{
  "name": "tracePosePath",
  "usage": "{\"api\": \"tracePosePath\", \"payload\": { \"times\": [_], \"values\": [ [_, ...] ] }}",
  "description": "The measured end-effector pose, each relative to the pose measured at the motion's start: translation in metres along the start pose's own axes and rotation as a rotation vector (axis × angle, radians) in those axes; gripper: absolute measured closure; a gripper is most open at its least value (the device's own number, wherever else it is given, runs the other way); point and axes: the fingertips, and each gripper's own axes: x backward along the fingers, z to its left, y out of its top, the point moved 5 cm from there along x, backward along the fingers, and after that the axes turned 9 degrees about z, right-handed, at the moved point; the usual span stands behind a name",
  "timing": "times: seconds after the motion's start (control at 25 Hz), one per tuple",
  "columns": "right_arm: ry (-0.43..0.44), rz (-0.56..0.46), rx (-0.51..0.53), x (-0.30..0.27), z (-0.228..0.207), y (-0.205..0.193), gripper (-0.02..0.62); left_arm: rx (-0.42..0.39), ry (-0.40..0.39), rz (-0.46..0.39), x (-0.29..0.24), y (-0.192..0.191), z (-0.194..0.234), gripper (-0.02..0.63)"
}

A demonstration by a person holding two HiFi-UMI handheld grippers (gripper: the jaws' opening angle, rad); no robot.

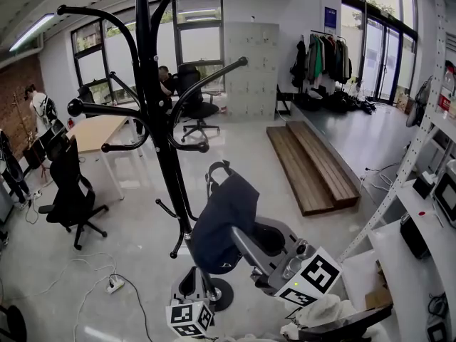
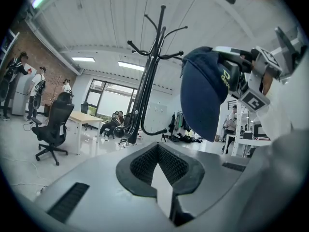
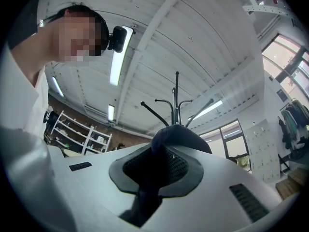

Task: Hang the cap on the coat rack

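Down near me the left gripper (image 1: 194, 287) sits closed and empty, the right gripper (image 1: 241, 242) is clamped on the navy cap (image 1: 222, 216) just right of the coat rack (image 1: 162, 120), and that thin fabric pinch could slip before reaching those far hooks (image 1: 242, 62).

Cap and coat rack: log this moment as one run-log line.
cap: clamped in right gripper jaws | position: beside coat rack, low, not yet hung | left gripper: jaws together, empty
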Motion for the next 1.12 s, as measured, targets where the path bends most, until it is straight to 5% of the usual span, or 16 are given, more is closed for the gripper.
{"api": "tracePosePath", "payload": {
  "times": [0.64,1.12],
  "values": [
    [0.027,-0.063,0.208,-0.017,0.007,0.040,0.546,0.009,0.013,0.011,0.002,-0.006,0.004,0.604],
    [0.032,-0.067,0.158,-0.029,-0.006,0.033,0.546,0.004,0.014,0.011,-0.002,-0.007,0.003,0.603]
  ]
}}
